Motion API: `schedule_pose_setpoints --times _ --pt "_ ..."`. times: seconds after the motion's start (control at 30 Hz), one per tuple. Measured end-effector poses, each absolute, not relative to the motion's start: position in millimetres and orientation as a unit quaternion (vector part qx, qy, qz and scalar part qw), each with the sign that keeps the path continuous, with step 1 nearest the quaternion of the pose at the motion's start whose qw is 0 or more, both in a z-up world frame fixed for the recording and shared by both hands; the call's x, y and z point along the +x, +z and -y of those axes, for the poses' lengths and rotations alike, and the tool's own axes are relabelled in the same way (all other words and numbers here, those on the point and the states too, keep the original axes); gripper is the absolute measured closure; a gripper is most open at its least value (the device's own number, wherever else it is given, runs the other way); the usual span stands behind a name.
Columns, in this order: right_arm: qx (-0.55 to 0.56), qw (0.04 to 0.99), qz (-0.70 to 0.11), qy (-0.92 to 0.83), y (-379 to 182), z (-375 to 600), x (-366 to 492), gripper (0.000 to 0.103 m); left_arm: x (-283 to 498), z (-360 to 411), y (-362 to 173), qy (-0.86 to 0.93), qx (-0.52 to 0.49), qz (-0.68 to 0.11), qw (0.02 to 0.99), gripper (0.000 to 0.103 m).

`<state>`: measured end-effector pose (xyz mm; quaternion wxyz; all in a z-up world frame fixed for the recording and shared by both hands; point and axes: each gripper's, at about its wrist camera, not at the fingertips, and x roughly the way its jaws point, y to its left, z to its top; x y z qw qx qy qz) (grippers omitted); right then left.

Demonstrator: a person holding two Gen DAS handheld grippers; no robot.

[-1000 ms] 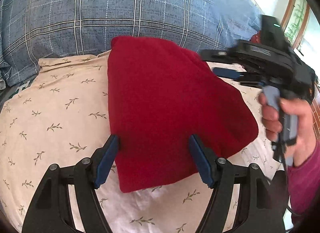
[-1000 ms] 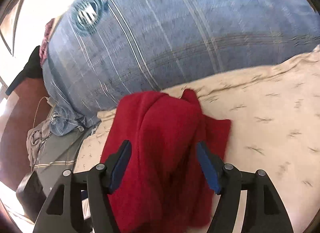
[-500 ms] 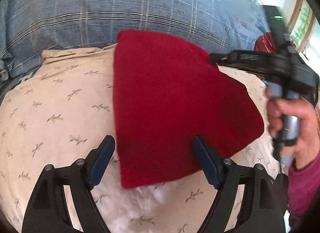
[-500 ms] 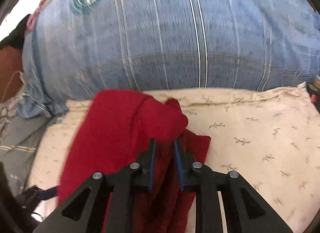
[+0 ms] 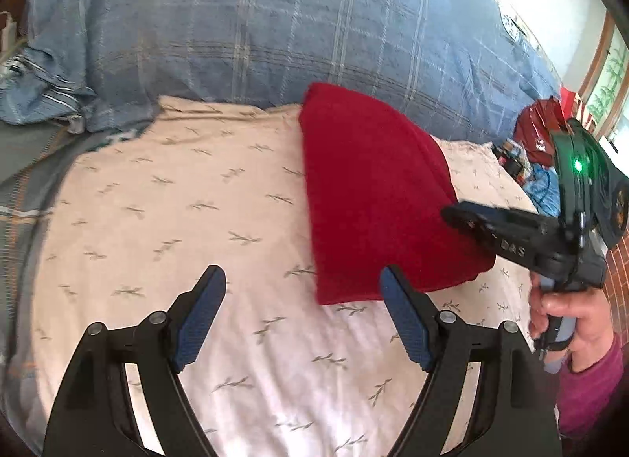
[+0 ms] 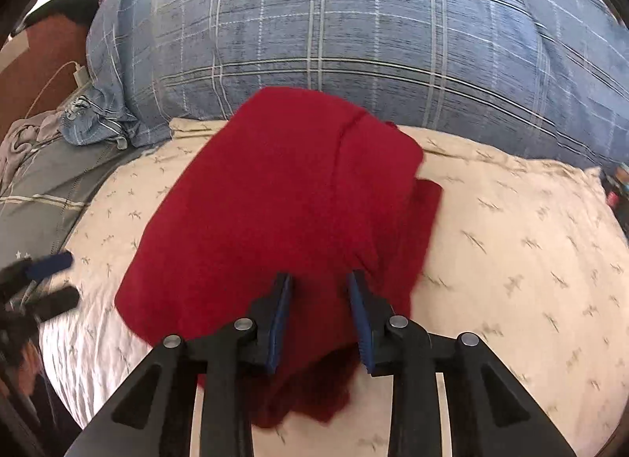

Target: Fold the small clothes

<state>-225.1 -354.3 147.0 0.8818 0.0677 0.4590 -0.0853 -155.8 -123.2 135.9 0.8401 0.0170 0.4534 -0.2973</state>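
Observation:
A folded red garment lies on a cream pillow with a leaf print. My left gripper is open and empty, just in front of the garment's near left corner, with its fingers off the cloth. My right gripper sits over the garment's near edge with its jaws partly closed and red cloth between them; a loose fold hangs below the fingers. The right gripper also shows in the left wrist view, at the garment's right edge.
A big blue plaid pillow stands behind the cream pillow. Crumpled blue and grey cloth lies at the left. Red and blue items sit at the far right. A charger and cable lie by the brown wall.
My left gripper has drawn back and to the left, off the garment. My right gripper shut on the garment's edge, then its jaws parted a little while the garment settled flatter.

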Motion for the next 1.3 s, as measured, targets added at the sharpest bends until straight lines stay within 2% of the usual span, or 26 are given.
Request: schedule_pose_setpoints --times 0.17,0.23,0.37,0.5,0.63,0.7,0.77,0.87,1.3 --pt "0.089 0.894 -0.431 -0.084 173.1 348.1 -233.3 0.065 -155.9 112.2 145.1 -0.283 0.010 -0.445 0.849 0.022" --pt "0.092 0.902 -0.415 -0.079 177.7 343.2 -238.1 0.059 -156.9 114.0 144.7 -0.283 0.013 -0.445 0.849 0.022" --pt "0.082 0.870 -0.475 -0.107 136.2 349.0 -232.5 0.056 -160.8 123.0 143.7 -0.290 0.019 -0.449 0.845 0.022" --pt "0.138 0.869 -0.465 -0.098 128.9 362.0 -241.9 0.055 -159.8 128.9 143.8 -0.292 0.024 -0.446 0.846 0.022" --pt "0.141 0.877 -0.450 -0.097 143.4 361.6 -248.2 0.052 -152.8 133.4 140.2 -0.289 0.025 -0.450 0.845 0.022" --pt "0.147 0.882 -0.436 -0.098 151.9 360.7 -253.0 0.045 -148.4 134.8 140.0 -0.285 0.027 -0.442 0.850 0.022" --pt "0.155 0.888 -0.421 -0.101 159.8 363.2 -257.1 0.030 -141.8 138.1 137.6 -0.277 0.034 -0.439 0.854 0.022" --pt "0.168 0.894 -0.401 -0.108 164.3 368.8 -260.0 0.024 -131.9 149.6 133.2 -0.267 0.059 -0.430 0.860 0.022" --pt "0.226 0.881 -0.402 -0.103 147.1 393.3 -226.3 0.021 -110.4 194.8 115.5 -0.284 0.084 -0.432 0.852 0.022"
